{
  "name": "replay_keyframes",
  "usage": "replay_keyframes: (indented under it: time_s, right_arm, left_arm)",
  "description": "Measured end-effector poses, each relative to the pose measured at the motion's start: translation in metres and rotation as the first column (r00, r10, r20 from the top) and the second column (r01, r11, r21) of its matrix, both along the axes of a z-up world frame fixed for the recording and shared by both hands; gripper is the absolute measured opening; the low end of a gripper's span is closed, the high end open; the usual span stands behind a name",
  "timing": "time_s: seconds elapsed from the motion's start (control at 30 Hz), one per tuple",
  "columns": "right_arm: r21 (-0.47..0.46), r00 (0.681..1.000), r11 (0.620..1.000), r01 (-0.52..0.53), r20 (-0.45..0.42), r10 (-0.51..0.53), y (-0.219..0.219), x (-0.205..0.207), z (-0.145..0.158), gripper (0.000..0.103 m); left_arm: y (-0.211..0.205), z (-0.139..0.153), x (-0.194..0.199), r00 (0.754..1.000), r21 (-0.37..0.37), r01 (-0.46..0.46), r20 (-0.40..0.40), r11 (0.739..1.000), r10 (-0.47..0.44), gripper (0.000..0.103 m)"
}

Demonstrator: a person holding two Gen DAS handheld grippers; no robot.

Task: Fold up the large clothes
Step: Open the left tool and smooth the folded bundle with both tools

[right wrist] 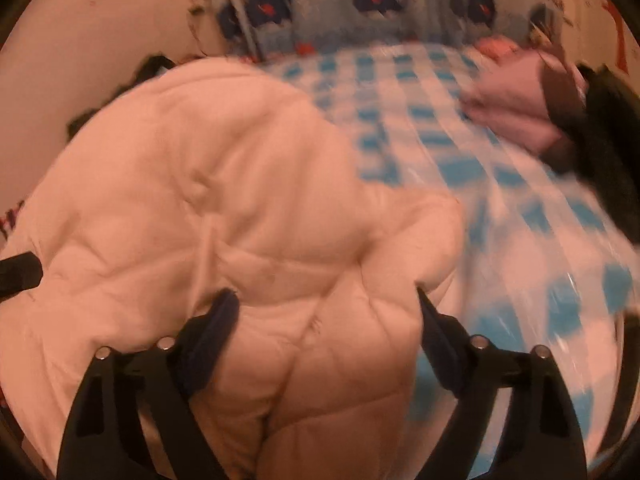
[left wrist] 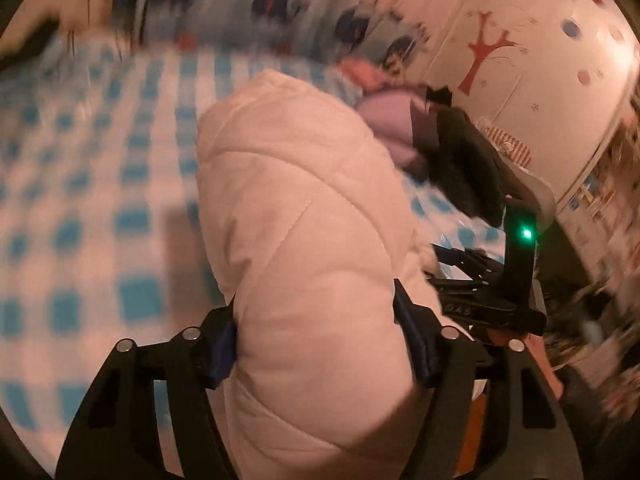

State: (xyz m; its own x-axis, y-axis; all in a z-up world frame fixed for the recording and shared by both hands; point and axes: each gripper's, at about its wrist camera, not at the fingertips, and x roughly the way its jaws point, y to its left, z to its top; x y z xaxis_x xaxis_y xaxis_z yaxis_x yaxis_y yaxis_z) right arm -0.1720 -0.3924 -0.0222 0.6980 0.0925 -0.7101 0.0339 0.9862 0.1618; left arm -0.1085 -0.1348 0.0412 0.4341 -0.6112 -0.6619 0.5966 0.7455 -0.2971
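A pale cream quilted puffer jacket (left wrist: 296, 208) is held above a bed. My left gripper (left wrist: 316, 340) is shut on a thick fold of it, with padding bulging between the two fingers. In the right wrist view the same jacket (right wrist: 208, 208) fills the left and middle. My right gripper (right wrist: 324, 320) is shut on another thick bunch of it. The other gripper (left wrist: 520, 272), black with a green light, shows at the right of the left wrist view. Both views are blurred by motion.
The bed has a blue and white checked sheet (left wrist: 88, 208), also seen in the right wrist view (right wrist: 500, 208). A lilac and dark heap of clothes (right wrist: 532, 108) lies at its far right. A patterned bumper (right wrist: 372, 0) and a wall stand behind.
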Motion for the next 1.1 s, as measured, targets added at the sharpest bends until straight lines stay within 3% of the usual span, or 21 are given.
replay_keyframes:
  time_s: [0.1, 0.17, 0.23, 0.27, 0.3, 0.33, 0.37, 0.43, 0.47, 0.53, 0.6, 0.7, 0.77, 0.83, 0.9, 0.97, 1.0, 1.03, 1.07, 1.1]
  right_arm:
    - [-0.01, 0.994, 0.996, -0.089, 0.066, 0.09, 0.045, 0.041, 0.017, 0.081]
    - [-0.032, 0.988, 0.988, -0.152, 0.032, 0.153, 0.079, 0.075, 0.002, 0.082]
    - [-0.114, 0.973, 0.97, -0.215, -0.107, 0.203, 0.115, 0.104, -0.044, 0.082]
    - [-0.065, 0.961, 0.967, -0.246, -0.145, 0.235, 0.123, 0.11, -0.067, 0.082]
    - [-0.024, 0.96, 0.969, -0.246, -0.142, 0.24, 0.124, 0.109, -0.074, 0.084]
    - [-0.01, 0.963, 0.97, -0.242, -0.127, 0.239, 0.124, 0.105, -0.074, 0.084]
    - [-0.018, 0.964, 0.971, -0.238, -0.128, 0.234, 0.123, 0.102, -0.073, 0.084]
    - [-0.021, 0.96, 0.969, -0.244, -0.144, 0.239, 0.12, 0.101, -0.069, 0.084]
    - [-0.017, 0.956, 0.968, -0.25, -0.159, 0.245, 0.116, 0.103, -0.067, 0.085]
    - [0.002, 0.949, 0.966, -0.258, -0.187, 0.254, 0.113, 0.104, -0.064, 0.086]
    - [0.0, 0.944, 0.965, -0.263, -0.206, 0.258, 0.112, 0.102, -0.055, 0.086]
    - [0.02, 0.969, 0.974, -0.224, -0.105, 0.225, 0.103, 0.097, -0.014, 0.086]
    - [0.017, 0.978, 0.979, -0.205, -0.041, 0.205, 0.107, 0.107, 0.015, 0.088]
    - [0.008, 0.979, 0.98, -0.2, -0.03, 0.2, 0.118, 0.127, 0.027, 0.091]
    - [-0.007, 0.98, 0.981, -0.192, -0.06, 0.192, 0.129, 0.148, 0.018, 0.091]
    - [-0.093, 0.976, 0.98, -0.174, -0.15, 0.159, 0.145, 0.175, -0.027, 0.092]
    - [-0.071, 0.961, 0.978, -0.198, -0.208, 0.18, 0.15, 0.184, -0.063, 0.095]
    - [-0.005, 0.959, 0.982, -0.19, -0.218, 0.184, 0.146, 0.186, -0.08, 0.097]
    - [0.053, 0.958, 0.984, -0.168, -0.226, 0.176, 0.137, 0.188, -0.088, 0.097]
    - [0.038, 0.956, 0.985, -0.167, -0.238, 0.172, 0.136, 0.188, -0.085, 0.097]
  left_arm:
    - [0.037, 0.026, 0.014, 0.993, 0.025, -0.085, 0.081, 0.996, 0.083, 0.063]
    - [0.07, 0.021, 0.028, 0.985, 0.053, -0.159, 0.08, 0.986, 0.155, 0.063]
    - [0.11, -0.014, 0.049, 0.973, 0.134, -0.229, -0.003, 0.964, 0.231, 0.064]
    - [0.128, -0.037, 0.057, 0.96, 0.174, -0.247, -0.085, 0.953, 0.265, 0.065]
    - [0.143, -0.05, 0.06, 0.946, 0.173, -0.266, -0.142, 0.948, 0.292, 0.066]
    - [0.164, -0.058, 0.06, 0.935, 0.125, -0.276, -0.195, 0.953, 0.297, 0.066]
    - [0.177, -0.054, 0.056, 0.938, 0.095, -0.274, -0.192, 0.957, 0.287, 0.065]
    - [0.177, -0.033, 0.048, 0.947, 0.122, -0.3, -0.082, 0.946, 0.311, 0.065]
    - [0.175, -0.014, 0.045, 0.941, 0.142, -0.337, 0.022, 0.931, 0.338, 0.065]
    - [0.174, 0.011, 0.051, 0.933, 0.069, -0.355, 0.09, 0.932, 0.348, 0.065]
    - [0.166, 0.019, 0.066, 0.948, 0.028, -0.311, 0.081, 0.95, 0.308, 0.066]
    - [0.132, -0.007, 0.082, 0.98, 0.094, -0.197, 0.015, 0.976, 0.197, 0.065]
    - [0.106, -0.038, 0.086, 0.984, 0.181, -0.177, 0.014, 0.968, 0.177, 0.066]
    - [0.093, -0.045, 0.082, 0.985, 0.206, -0.171, 0.028, 0.963, 0.169, 0.066]
    - [0.096, -0.047, 0.076, 0.986, 0.185, -0.168, 0.023, 0.968, 0.166, 0.067]
    - [0.098, -0.052, 0.074, 0.986, 0.187, -0.165, 0.02, 0.968, 0.164, 0.067]
    - [0.099, -0.055, 0.075, 0.987, 0.183, -0.159, 0.013, 0.97, 0.159, 0.067]
    - [0.099, -0.057, 0.076, 0.988, 0.183, -0.153, 0.004, 0.971, 0.155, 0.067]
    - [0.096, -0.061, 0.077, 0.988, 0.2, -0.154, 0.003, 0.968, 0.156, 0.067]
    - [0.092, -0.066, 0.079, 0.989, 0.226, -0.147, 0.002, 0.963, 0.15, 0.068]
